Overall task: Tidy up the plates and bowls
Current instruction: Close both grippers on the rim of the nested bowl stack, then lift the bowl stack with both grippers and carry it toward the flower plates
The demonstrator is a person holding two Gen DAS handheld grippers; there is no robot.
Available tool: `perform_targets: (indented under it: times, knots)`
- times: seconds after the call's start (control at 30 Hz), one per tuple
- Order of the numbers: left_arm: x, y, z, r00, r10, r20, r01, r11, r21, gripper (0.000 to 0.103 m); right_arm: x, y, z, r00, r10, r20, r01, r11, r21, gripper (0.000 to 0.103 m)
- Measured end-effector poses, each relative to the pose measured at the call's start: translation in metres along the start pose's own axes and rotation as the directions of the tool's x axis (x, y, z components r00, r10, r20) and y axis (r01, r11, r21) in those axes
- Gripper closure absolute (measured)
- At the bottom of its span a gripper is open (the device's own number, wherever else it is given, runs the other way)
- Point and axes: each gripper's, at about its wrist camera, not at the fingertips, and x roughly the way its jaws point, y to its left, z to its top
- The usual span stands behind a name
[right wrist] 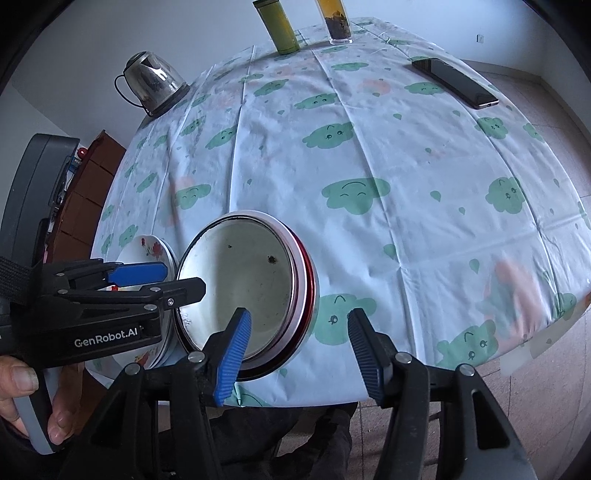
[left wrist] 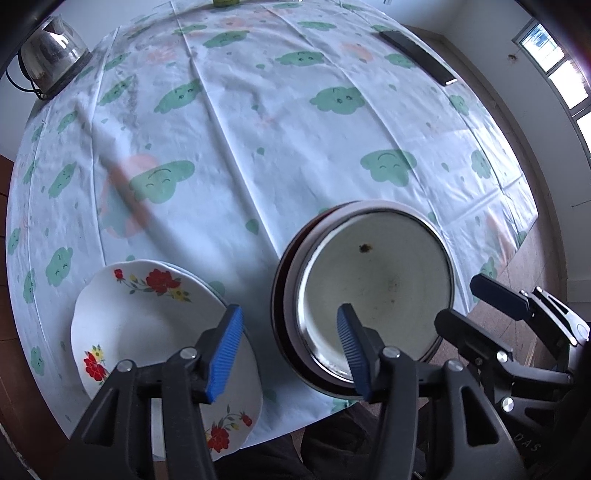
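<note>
**Two open grippers over the near edge of the table**

The lower part of the flowered plate (left wrist: 162, 332) is covered by the left gripper (left wrist: 290, 350) in the left wrist view, and in the right wrist view only a sliver of it (right wrist: 149, 251) shows behind the left gripper's arm. The near rim of the bowl (left wrist: 376, 288) is cut across by a blue finger pad in both views. Whether the bowl is one piece or several nested ones is hard to tell — a white inside, a pale band and a dark red outer rim show side by side (right wrist: 243, 284).

The left wrist view shows the plate's red flowers plainly, and the right gripper (left wrist: 476, 299) coming in from the right, its fingers spread and holding nothing. The right wrist view shows the left gripper (right wrist: 173, 278) from the side, a hand (right wrist: 33, 402) on its handle, and two tall containers at the far edge: a green bottle (right wrist: 280, 26) and a glass (right wrist: 336, 22) with dark matter in it. The left view cuts these off at the top.

Both grippers stand wide open and empty. The right gripper (right wrist: 299, 349) has its left pad over the bowl's inside and its right pad over the tablecloth (right wrist: 406, 147).

Plate and bowl sit side by side near the table's front edge, plate on the left. A kettle (left wrist: 51, 51) stands at the far left corner, a phone (right wrist: 454, 83) lies far right, well apart from the dishes.
</note>
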Motion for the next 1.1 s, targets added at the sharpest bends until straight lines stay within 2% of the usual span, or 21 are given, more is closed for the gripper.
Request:
perform_targets:
  times: [0.3,0.4,0.47,0.5,0.57,0.67,0.73,1.1]
  knots:
    - [0.01,-0.003,0.005,1.0,-0.011,-0.024,0.011,1.0,0.016,0.05,0.009,-0.001,0.001,1.0,0.015,-0.013,-0.015,1.0,0.02,0.046]
    - [0.013,-0.006,0.006,0.999,-0.015,-0.033,0.015,1.0,0.026,0.056,0.012,-0.002,-0.001,0.999,0.042,-0.023,-0.041,0.998,0.038,0.046]
    - [0.017,-0.008,0.005,0.999,-0.017,-0.047,0.018,0.999,0.035,0.069,0.015,0.0,-0.003,0.998,0.059,-0.033,-0.058,0.998,0.038,0.047]
    - [0.018,-0.01,0.006,0.999,-0.01,-0.047,0.012,0.999,0.041,0.07,0.016,0.002,-0.004,0.997,0.062,-0.037,-0.061,0.998,0.035,0.049]
    - [0.019,-0.011,0.006,0.999,0.008,-0.042,-0.005,0.999,0.054,0.072,0.017,0.003,-0.006,0.997,0.057,-0.044,-0.055,0.998,0.033,0.061]
    - [0.019,-0.009,0.006,0.999,0.019,-0.043,-0.017,0.998,0.053,0.08,0.016,-0.001,-0.007,0.999,0.042,-0.034,-0.04,0.998,0.049,0.072]
    - [0.021,-0.01,0.007,0.999,0.016,-0.047,-0.013,0.998,0.055,0.081,0.015,-0.007,-0.007,0.998,0.061,-0.032,-0.058,0.995,0.087,0.074]
    - [0.014,-0.01,0.003,0.999,0.017,-0.041,-0.015,0.998,0.059,0.081,0.012,-0.002,-0.005,0.999,0.03,-0.038,-0.027,0.997,0.079,0.074]
